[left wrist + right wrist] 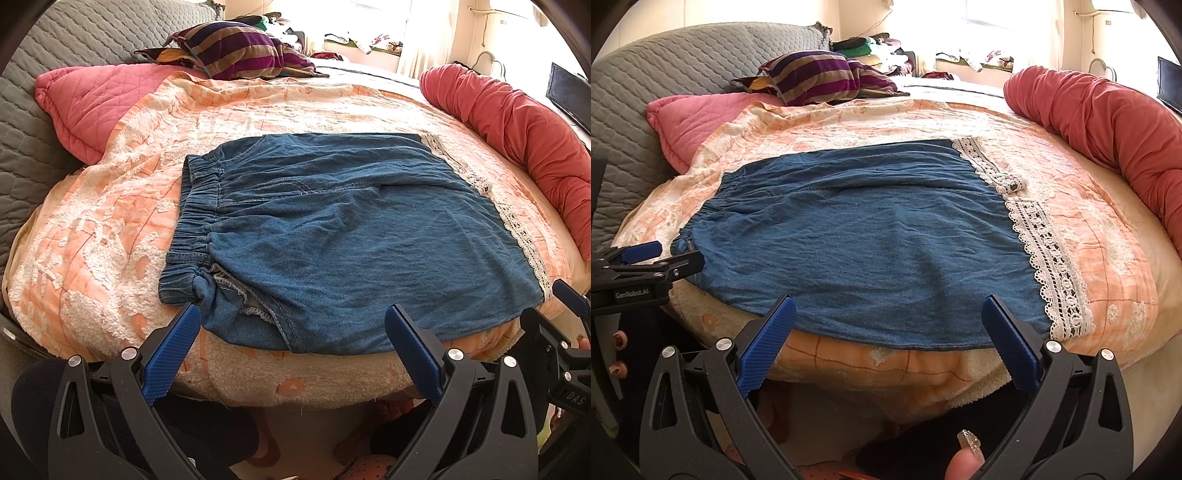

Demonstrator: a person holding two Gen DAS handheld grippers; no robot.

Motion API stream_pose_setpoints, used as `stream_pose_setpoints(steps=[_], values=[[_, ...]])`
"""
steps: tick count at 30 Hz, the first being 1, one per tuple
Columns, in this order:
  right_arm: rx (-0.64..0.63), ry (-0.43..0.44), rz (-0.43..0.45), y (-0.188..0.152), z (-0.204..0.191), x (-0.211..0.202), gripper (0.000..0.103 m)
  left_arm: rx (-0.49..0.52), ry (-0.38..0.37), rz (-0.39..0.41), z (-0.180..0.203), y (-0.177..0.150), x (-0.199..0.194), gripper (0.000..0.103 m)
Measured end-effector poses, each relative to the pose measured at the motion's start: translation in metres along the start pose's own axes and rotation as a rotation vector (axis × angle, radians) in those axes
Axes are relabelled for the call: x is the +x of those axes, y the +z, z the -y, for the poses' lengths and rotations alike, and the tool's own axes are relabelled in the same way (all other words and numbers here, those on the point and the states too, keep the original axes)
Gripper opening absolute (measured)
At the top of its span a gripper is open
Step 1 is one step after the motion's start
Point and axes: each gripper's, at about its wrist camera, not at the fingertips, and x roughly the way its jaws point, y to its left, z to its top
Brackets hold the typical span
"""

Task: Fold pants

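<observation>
We see the blue denim pants with white lace hem trim (332, 229) lying flat on the peach-and-white fleece blanket (110, 258) of the bed, directly ahead of both grippers. Left gripper (295, 328): fingers spread, empty, just short of the near edge by the elastic waistband. Right gripper (890, 317): fingers spread, empty, at the near edge toward the lace end.

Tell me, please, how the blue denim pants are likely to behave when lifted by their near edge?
The blue denim pants look thin and wrinkled, so they would probably drape limply. The gathered elastic waistband may bunch. The lace hem looks delicate and could snag.
</observation>
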Motion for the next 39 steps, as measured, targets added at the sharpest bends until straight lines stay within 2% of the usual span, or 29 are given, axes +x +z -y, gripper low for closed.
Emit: stream_pose_setpoints(steps=[7,15,24,30,35,39], values=[[-0.019,0.007,-0.002,0.013,-0.004,0.005,0.095,-0.003,0.002,0.0,-0.004,0.005,0.003,0.099],[-0.063,0.038,-0.011,0.041,-0.016,0.025,0.095,-0.031,0.018,-0.021,-0.022,0.029,0.017,0.099],[-0.07,0.087,0.002,0.085,-0.022,0.049,0.095,-0.08,0.04,-0.023,-0.056,0.086,0.04,0.099],[-0.05,0.193,-0.077,0.12,-0.025,0.084,0.095,-0.133,0.079,-0.065,-0.089,0.118,0.069,0.099],[-0.181,0.176,-0.051,0.152,-0.045,0.107,0.095,-0.163,0.107,-0.078,-0.12,0.141,0.093,0.099],[-0.246,0.171,-0.057,0.175,-0.055,0.135,0.095,-0.176,0.062,-0.084,-0.14,0.153,0.112,0.099]])
